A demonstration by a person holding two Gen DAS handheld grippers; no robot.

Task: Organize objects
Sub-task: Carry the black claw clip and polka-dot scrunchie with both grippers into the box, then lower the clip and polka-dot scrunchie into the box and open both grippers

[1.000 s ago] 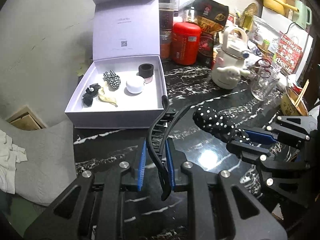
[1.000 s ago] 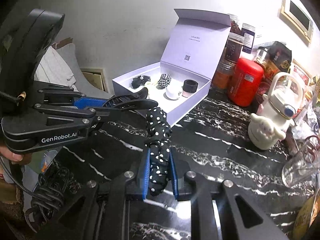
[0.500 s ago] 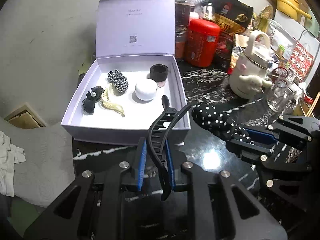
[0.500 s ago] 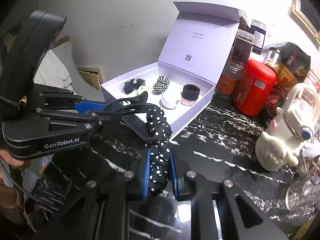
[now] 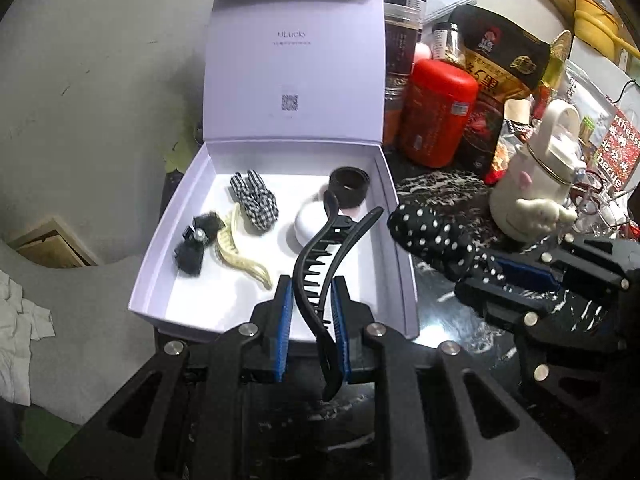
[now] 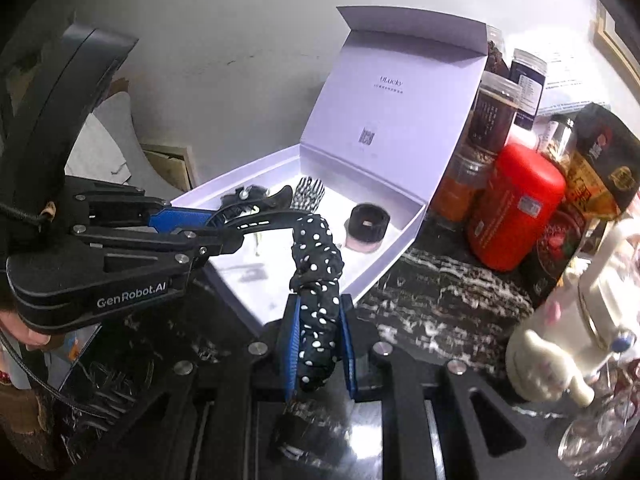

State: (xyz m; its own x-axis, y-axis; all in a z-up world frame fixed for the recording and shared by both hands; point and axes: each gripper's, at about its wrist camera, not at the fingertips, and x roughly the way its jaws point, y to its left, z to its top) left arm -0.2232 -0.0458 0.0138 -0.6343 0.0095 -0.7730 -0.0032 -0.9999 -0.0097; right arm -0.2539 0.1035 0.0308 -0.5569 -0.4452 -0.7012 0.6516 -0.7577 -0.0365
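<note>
My left gripper (image 5: 310, 308) is shut on a black toothed hair clip (image 5: 320, 276), which hangs over the near edge of an open lilac box (image 5: 394, 240). In the box lie a black bow clip (image 5: 196, 242), a cream claw clip (image 5: 236, 250), a checked scrunchie (image 5: 254, 196), a white round case (image 5: 308, 226) and a black band (image 5: 348, 186). My right gripper (image 6: 318, 334) is shut on a black polka-dot scrunchie (image 6: 316, 280), just off the box's right front corner (image 6: 352, 292). The left gripper (image 6: 224, 232) also shows in the right wrist view, reaching over the box.
On the black marble table (image 5: 440, 196), right of the box, stand a red canister (image 5: 438, 112), dark jars (image 5: 402, 32), a snack bag (image 5: 504, 60), a white kettle-shaped bottle (image 5: 540, 184) and a glass (image 6: 600, 436). A grey wall rises behind; white cloth (image 5: 20, 328) lies at the left.
Both grippers have moved toward the box with their loads. The black clip now hangs over the box's inside, and the dotted scrunchie has come up to its right front corner.
</note>
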